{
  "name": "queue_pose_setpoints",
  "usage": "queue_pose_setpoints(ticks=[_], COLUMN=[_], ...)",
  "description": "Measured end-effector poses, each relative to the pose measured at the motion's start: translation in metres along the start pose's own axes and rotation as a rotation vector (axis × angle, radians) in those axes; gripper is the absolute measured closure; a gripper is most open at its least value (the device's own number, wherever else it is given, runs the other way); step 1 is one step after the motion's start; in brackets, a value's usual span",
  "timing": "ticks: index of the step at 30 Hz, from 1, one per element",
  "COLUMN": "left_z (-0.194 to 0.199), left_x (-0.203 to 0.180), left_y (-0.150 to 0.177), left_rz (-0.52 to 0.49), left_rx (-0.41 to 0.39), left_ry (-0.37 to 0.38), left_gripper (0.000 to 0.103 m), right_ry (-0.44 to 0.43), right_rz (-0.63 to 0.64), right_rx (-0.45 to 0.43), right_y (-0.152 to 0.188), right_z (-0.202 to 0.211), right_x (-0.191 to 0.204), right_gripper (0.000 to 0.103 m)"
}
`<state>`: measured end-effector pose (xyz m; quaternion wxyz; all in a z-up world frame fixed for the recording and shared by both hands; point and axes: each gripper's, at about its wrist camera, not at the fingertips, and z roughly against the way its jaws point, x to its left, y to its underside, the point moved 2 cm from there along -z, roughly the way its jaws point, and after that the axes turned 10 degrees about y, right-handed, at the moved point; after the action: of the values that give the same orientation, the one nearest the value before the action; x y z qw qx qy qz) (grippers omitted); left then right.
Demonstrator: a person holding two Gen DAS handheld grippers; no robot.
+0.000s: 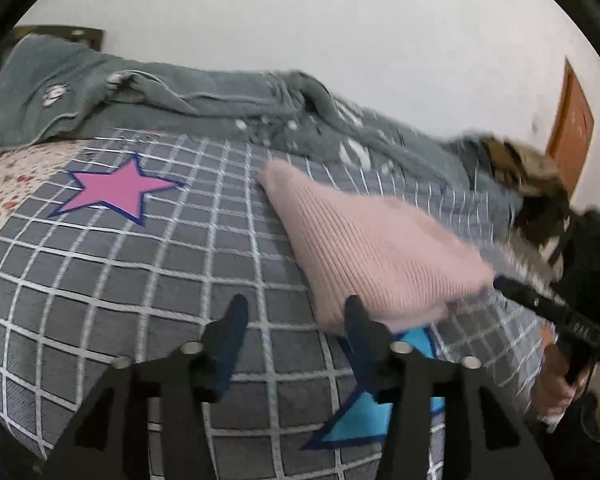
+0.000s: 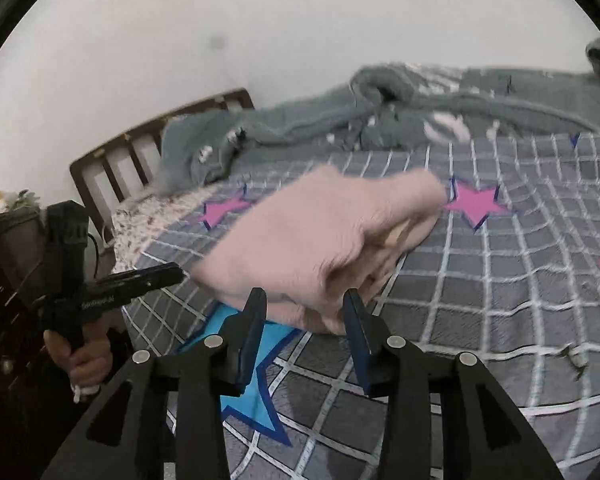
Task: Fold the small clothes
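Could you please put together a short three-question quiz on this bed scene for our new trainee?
1. True or false: the pink sweater lies on the checked bedspread.
2. Which colour is the star partly covered by the sweater's near edge: A pink, B blue, C green?
3. Is either the left gripper or the right gripper clamped on the sweater?

Key: 1 true; 2 B; 3 no, both stand open at its near edge.

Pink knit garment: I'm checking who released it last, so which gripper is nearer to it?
Right, narrowly. The right gripper has the pink knit garment edge showing between its open fingers. The left gripper sits just off the garment's near corner, one finger beside it.
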<state>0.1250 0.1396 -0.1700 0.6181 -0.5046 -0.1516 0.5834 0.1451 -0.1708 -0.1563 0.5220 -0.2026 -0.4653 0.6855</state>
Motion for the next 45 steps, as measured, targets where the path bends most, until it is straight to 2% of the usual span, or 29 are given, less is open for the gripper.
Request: queue_pose_setpoints(ticks=[4, 7, 9, 11, 12, 14, 15, 16, 20, 23, 25, 27, 33, 37, 40, 43, 45], left_z=[-0.007, -0.019, -0.029, -0.037, -0.040, -0.043, -0.044, -0.044, -0.053, -0.061, -0.068, -0.076, -0.095, -0.103, -0.108, -0.110, -0.111], left_x=[0.009, 0.008, 0.005, 0.001, -0.001, -0.007, -0.011, -0.013, -0.020, -0.021, -0.020, -0.019, -0.016, -0.014, -0.013, -0.013, -0.011], left_y=[-0.013, -0.020, -0.024, -0.028, -0.030, -0.033, -0.035, -0.036, -0.043, -0.049, -0.051, -0.053, -0.060, -0.062, -0.060, -0.058, -0.056], left_rz=[0.053, 0.067, 0.067, 0.062, 0.057, 0.048, 0.043, 0.041, 0.027, 0.035, 0.034, 0.032, 0.054, 0.045, 0.026, 0.008, 0.006], left_rx=[-0.027, -0.026, -0.022, -0.012, -0.008, -0.011, -0.016, -0.019, -0.014, -0.006, 0.008, 0.022, 0.049, 0.062, 0.088, 0.102, 0.113], left_ry=[-0.029, -0.030, -0.032, -0.028, -0.026, -0.013, -0.002, 0.004, 0.017, 0.010, -0.016, -0.056, -0.086, -0.113, -0.140, -0.152, -0.165], left_gripper=[0.053, 0.053, 0.052, 0.052, 0.052, 0.051, 0.051, 0.049, 0.047, 0.045, 0.045, 0.045, 0.045, 0.045, 0.044, 0.040, 0.038], right_ry=[0.027, 0.121, 0.181, 0.186, 0.185, 0.195, 0.171, 0.165, 0.258, 0.266, 0.243, 0.233, 0.279, 0.255, 0.255, 0.317, 0.296], right_rz=[-0.091, -0.054, -0.045, -0.067, -0.064, -0.068, -0.095, -0.120, -0.121, -0.071, -0.074, -0.072, -0.030, -0.021, -0.001, 0.033, 0.013], right_rx=[-0.031, -0.043, 0.003, 0.064, 0.064, -0.019, -0.052, -0.045, 0.163, 0.136, 0.090, 0.047, 0.009, 0.025, 0.055, 0.120, 0.111], right_y=[-0.007, -0.015, -0.015, -0.010, -0.008, -0.008, -0.011, -0.010, 0.015, 0.010, 0.000, -0.010, -0.051, -0.068, -0.062, -0.042, -0.038], right_z=[-0.002, -0.016, -0.037, -0.054, -0.054, -0.039, -0.028, -0.028, -0.067, -0.062, -0.051, -0.045, -0.061, -0.084, -0.102, -0.122, -0.121], right_x=[-0.006, 0.007, 0.012, 0.015, 0.015, 0.013, 0.008, 0.002, -0.013, -0.007, -0.006, -0.006, -0.006, -0.009, -0.011, -0.016, -0.021], right_gripper=[0.064, 0.064, 0.066, 0.097, 0.097, 0.097, 0.098, 0.098, 0.098, 0.090, 0.065, 0.058, 0.058, 0.058, 0.058, 0.058, 0.057])
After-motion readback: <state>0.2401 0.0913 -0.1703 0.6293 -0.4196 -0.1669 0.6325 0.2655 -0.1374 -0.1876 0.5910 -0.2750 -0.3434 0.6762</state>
